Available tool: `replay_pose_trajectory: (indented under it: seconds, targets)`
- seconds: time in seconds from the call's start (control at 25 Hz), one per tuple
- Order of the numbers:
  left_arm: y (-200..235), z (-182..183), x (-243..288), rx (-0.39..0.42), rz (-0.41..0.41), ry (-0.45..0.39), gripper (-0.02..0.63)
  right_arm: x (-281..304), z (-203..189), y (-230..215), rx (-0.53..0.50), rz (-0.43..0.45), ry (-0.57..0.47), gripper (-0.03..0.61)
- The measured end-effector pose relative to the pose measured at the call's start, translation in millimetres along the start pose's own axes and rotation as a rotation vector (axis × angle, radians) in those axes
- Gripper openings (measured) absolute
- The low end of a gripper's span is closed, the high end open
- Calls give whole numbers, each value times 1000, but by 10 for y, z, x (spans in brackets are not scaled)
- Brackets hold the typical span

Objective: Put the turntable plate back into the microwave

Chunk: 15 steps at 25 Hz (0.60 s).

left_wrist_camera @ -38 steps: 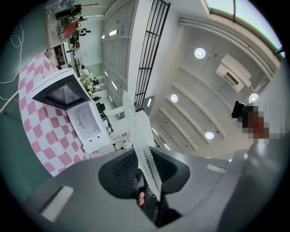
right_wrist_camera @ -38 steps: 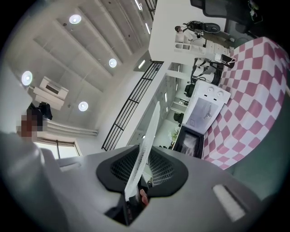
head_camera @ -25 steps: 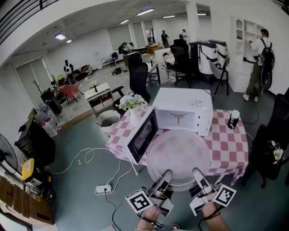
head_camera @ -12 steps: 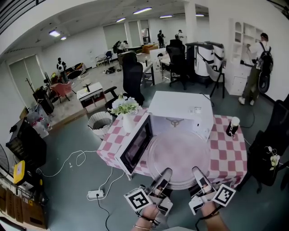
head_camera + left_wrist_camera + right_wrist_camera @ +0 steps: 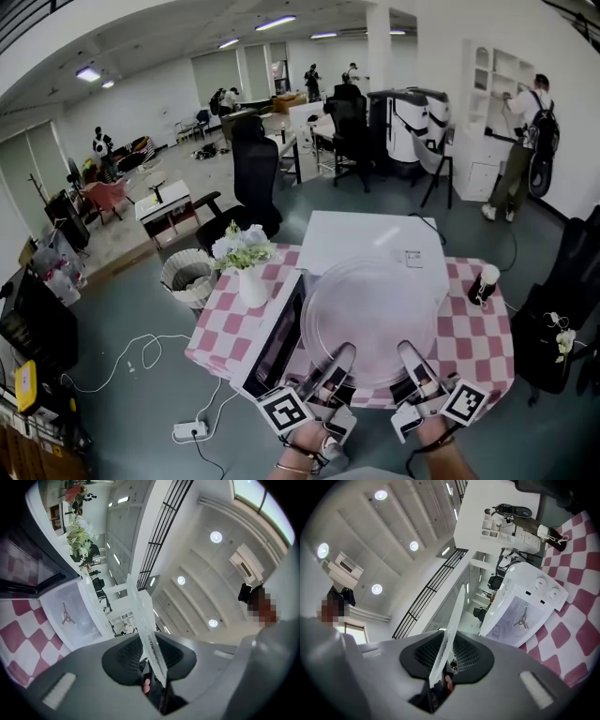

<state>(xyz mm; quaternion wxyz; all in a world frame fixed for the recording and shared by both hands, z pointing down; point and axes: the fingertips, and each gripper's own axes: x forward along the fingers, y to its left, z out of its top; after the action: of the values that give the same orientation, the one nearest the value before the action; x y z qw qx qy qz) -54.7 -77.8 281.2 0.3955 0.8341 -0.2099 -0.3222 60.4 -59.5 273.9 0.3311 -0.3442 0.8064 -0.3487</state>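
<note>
Your left gripper (image 5: 337, 364) is clamped on the near rim of the round clear glass turntable plate (image 5: 370, 314), and your right gripper (image 5: 411, 364) grips the same rim just beside it. Each gripper view shows the glass edge-on, pinched between narrow-set jaws. You hold the plate in the air, roughly level, at the front of the white microwave oven (image 5: 370, 239), whose dark-windowed door (image 5: 281, 342) hangs open to the left. The oven sits on a table with a pink-and-white checked cloth (image 5: 480, 328). A grey three-armed hub (image 5: 68, 617) shows inside the cavity. A white vase of pale flowers (image 5: 246, 262) stands left of the oven.
</note>
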Motion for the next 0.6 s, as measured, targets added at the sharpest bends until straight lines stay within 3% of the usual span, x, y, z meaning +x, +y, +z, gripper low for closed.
replay_pose_trajectory:
  seconds: [0.28,0.44,0.6]
  targets:
    - [338,385,311,0,-16,26,64,511,122,-248,6,-5,-25,64]
    - [435,431,386,32,-11,47,63,573,137,-373,8,-7,-25,64]
    - [493,382,413,10,-2,39,63,566,159,-440,16,-14,-20,64]
